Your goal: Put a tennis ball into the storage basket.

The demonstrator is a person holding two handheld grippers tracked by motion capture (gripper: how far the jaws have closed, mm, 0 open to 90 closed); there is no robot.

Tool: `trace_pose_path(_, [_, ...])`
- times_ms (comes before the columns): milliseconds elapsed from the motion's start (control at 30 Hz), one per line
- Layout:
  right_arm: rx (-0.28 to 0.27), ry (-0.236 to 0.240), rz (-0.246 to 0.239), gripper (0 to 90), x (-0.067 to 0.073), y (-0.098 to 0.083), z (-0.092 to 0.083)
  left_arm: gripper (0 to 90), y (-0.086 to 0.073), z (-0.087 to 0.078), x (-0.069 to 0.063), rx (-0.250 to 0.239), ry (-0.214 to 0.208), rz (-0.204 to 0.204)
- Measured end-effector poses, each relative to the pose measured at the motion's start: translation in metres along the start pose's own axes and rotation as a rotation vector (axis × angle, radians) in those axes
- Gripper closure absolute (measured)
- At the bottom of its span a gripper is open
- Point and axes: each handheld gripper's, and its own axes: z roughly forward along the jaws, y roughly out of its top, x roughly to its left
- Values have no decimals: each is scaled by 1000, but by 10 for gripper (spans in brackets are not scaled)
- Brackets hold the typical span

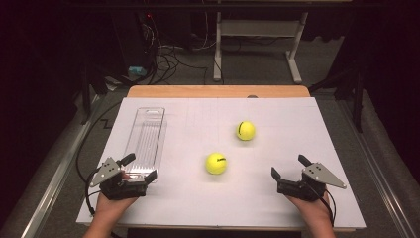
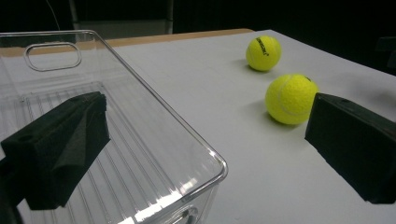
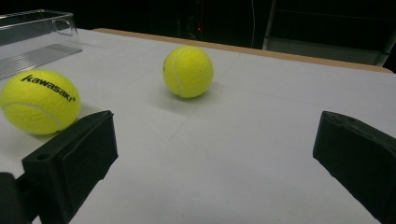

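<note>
Two yellow tennis balls lie on the white table top. The nearer ball sits mid-table, the farther ball behind it to the right. A clear plastic tray lies lengthwise at the left and holds nothing. My left gripper is open at the tray's near end, its jaws either side of the tray's near right corner. My right gripper is open over bare table at the front right, nothing between its jaws.
The white sheet covers a wooden table whose far edge shows bare wood. Beyond it stand a white frame's legs and cables on the floor. Metal rails run along both sides.
</note>
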Motion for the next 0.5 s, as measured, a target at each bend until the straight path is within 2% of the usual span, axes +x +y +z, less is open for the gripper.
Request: trace_pose_path(500, [12,1,1,0,1,0,1,5,3,-1,-5,-1,-15,21])
